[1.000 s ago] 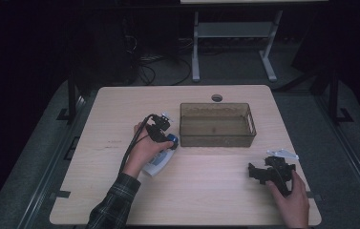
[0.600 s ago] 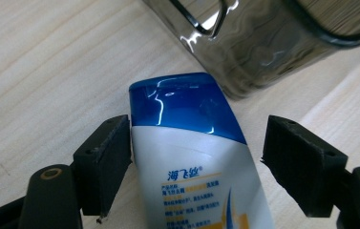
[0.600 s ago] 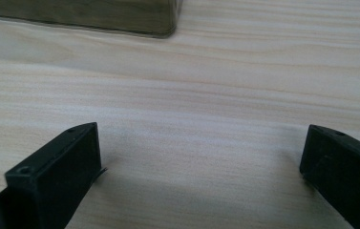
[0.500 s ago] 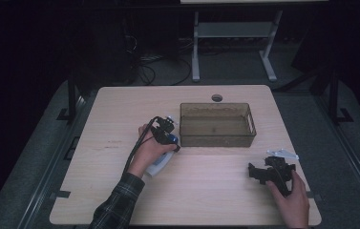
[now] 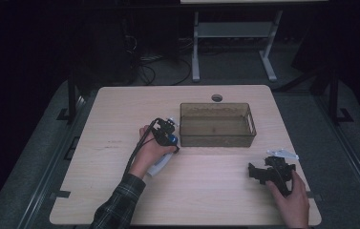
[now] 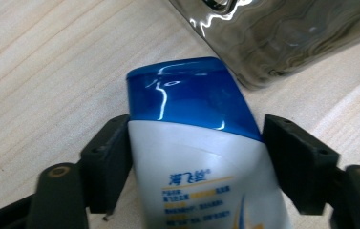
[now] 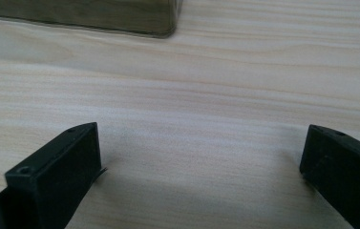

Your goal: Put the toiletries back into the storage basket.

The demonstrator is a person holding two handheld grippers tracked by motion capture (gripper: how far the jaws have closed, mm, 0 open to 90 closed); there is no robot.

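A white shampoo bottle (image 6: 201,176) with a blue cap (image 6: 192,95) lies between the jaws of my left gripper (image 6: 194,129), which is shut on it just below the cap. In the high view the left gripper (image 5: 169,138) holds the bottle (image 5: 160,165) beside the front left corner of a smoky transparent bin (image 5: 216,140). That bin's corner (image 6: 287,33) sits right past the cap. My right gripper (image 5: 258,171) rests low over the table at the front right. Its jaws stand wide apart around bare wood, so the right gripper (image 7: 201,138) is open.
The wooden table (image 5: 120,119) has a cable hole (image 5: 217,98) behind the bin. The bin's near wall (image 7: 96,14) lies ahead of the right gripper. A metal stand (image 5: 235,28) and cables are on the dark floor beyond the table.
My left hand and the bottle have shifted a little to the right, closer to the bin's corner. The right gripper has stayed where it was.
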